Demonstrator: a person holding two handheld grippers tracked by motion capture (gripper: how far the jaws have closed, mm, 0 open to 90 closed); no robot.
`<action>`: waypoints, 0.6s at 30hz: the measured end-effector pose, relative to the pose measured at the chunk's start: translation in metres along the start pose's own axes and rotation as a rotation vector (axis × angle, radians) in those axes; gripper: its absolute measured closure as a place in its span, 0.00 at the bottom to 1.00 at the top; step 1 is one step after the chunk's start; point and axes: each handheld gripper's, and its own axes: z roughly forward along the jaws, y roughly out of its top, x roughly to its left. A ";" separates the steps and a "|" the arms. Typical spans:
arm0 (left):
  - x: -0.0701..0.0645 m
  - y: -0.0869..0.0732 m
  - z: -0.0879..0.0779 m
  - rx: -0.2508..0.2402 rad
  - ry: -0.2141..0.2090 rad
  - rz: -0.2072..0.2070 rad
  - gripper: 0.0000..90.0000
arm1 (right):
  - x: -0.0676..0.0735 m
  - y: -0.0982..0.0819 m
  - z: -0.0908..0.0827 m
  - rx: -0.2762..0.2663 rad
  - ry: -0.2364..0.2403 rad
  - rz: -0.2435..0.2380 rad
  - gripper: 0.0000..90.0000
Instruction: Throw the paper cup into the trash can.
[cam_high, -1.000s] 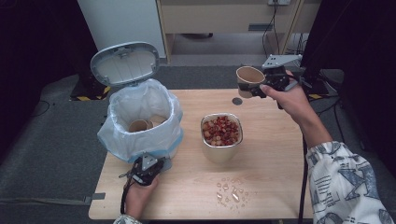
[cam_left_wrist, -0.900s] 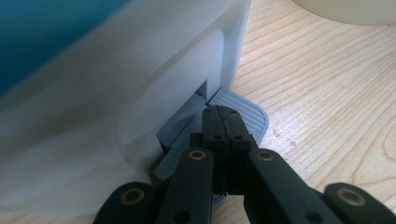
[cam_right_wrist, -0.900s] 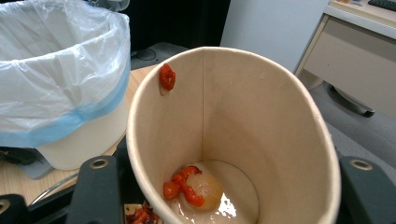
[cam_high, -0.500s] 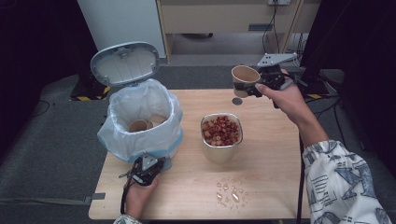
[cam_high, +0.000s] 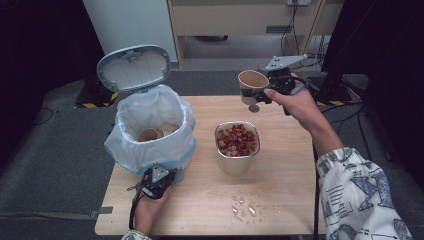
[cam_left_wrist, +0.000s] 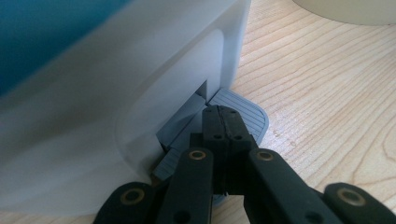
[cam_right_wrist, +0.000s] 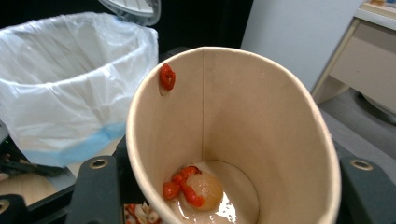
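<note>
A brown paper cup (cam_high: 251, 83) hangs in the air above the table's far edge, with my right gripper (cam_high: 260, 92) shut on it. In the right gripper view the cup (cam_right_wrist: 233, 126) holds red bits and a pale round piece in a little liquid at its bottom. A white pedal bin (cam_high: 150, 132) with a plastic liner stands at the left, its lid (cam_high: 134, 68) raised; paper cups lie inside. My left gripper (cam_high: 162, 178) is shut and presses down on the bin's grey pedal (cam_left_wrist: 245, 112) at the bin's base.
A pale square container (cam_high: 237, 147) full of red and pale food pieces stands mid-table. A small dark round object (cam_high: 254, 108) lies on the table under the cup. Wet drops (cam_high: 245, 206) lie near the front edge. A cabinet stands beyond the table.
My right gripper has carried the cup a little to the left and slightly up, toward the bin. The left gripper has stayed on the pedal.
</note>
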 end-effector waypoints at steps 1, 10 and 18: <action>0.000 0.000 0.000 0.000 0.000 0.000 0.99 | 0.001 0.001 0.001 -0.004 0.006 0.002 0.41; 0.000 0.000 0.000 0.000 -0.001 0.000 0.99 | 0.007 0.008 0.013 -0.009 0.044 0.021 0.41; 0.000 0.000 0.000 0.002 -0.001 0.001 0.99 | 0.016 0.014 0.022 -0.005 0.067 0.015 0.41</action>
